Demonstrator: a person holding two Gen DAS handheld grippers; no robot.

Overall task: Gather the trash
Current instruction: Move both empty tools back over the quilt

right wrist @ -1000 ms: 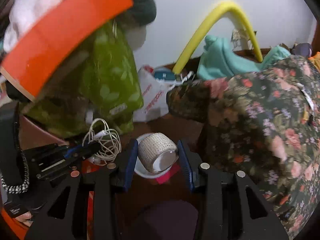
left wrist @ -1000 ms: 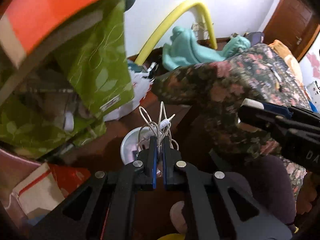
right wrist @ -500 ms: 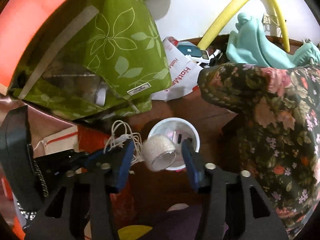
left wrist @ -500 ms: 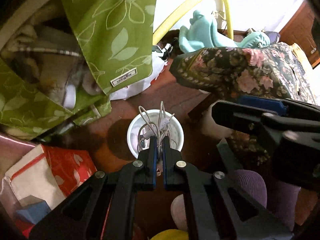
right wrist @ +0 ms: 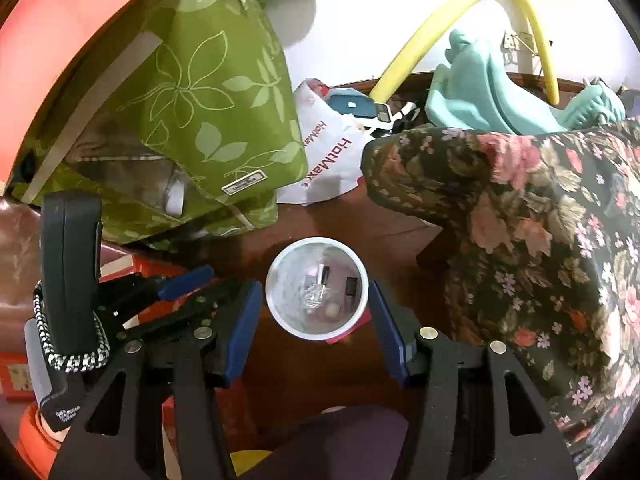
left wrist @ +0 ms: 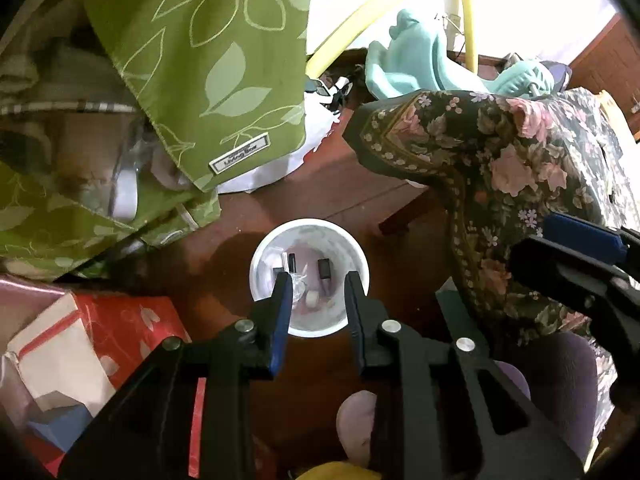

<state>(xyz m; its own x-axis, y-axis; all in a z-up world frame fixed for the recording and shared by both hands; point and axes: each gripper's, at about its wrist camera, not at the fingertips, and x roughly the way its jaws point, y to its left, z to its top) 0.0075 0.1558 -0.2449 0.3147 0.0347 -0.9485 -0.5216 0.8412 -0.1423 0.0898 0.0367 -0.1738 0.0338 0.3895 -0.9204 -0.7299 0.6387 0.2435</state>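
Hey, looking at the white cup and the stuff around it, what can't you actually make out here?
- Small bits inside the white cup: both wrist views, too small to name.
- Cup's near rim: left wrist view, behind the left tongs.
- Green bag label: too small to read.
- Red box: cut off by the tongs' frame.

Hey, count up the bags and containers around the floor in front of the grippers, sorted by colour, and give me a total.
White: 2, the white bin and the white plastic bag
Green: 1, the green leaf-print bag
Red: 1, the red bag
Total: 4
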